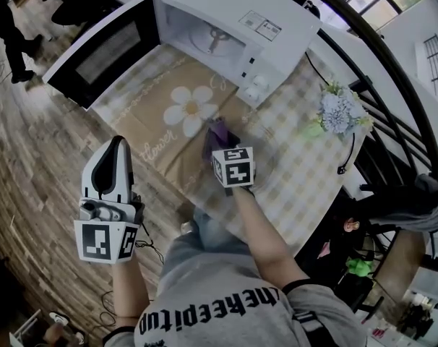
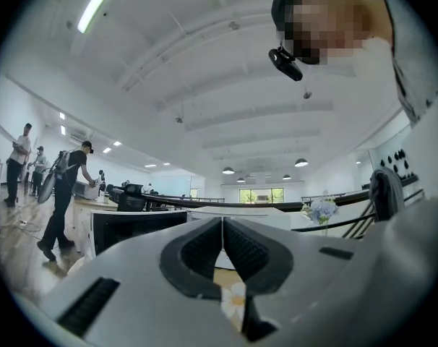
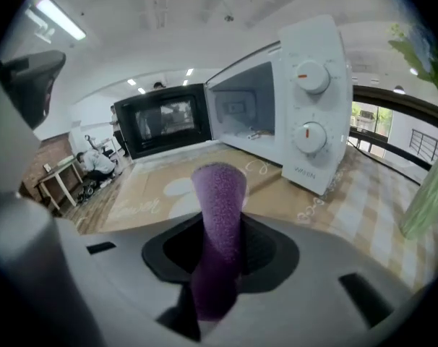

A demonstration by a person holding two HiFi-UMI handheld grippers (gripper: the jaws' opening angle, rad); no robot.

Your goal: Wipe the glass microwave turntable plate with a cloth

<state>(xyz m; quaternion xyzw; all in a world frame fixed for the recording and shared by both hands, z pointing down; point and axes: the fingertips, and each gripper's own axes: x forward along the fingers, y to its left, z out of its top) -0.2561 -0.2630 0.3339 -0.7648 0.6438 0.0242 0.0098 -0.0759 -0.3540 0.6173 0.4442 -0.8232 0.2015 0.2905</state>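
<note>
Cursive "flower" on the tan mat (image 1: 152, 130) — "thekeepitup", seen upside down, across the person's shirt (image 1: 204, 284).

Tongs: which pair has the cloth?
The right tongs, shut on the purple cloth. The left tongs are shut with nothing between them.

I was working in what looked like a big open-plan office or lab hall, not a home. It had a high white ceiling with strip lights (image 2: 96, 2) and pendant lamps (image 2: 301, 163), people (image 2: 67, 194) standing at desks, a dark railing (image 1: 392, 71) and a wood floor (image 1: 24, 165). The microwave (image 1: 226, 27) sat on a lone table (image 1: 306, 172) with a checked cloth and flowers (image 1: 340, 112).
</note>
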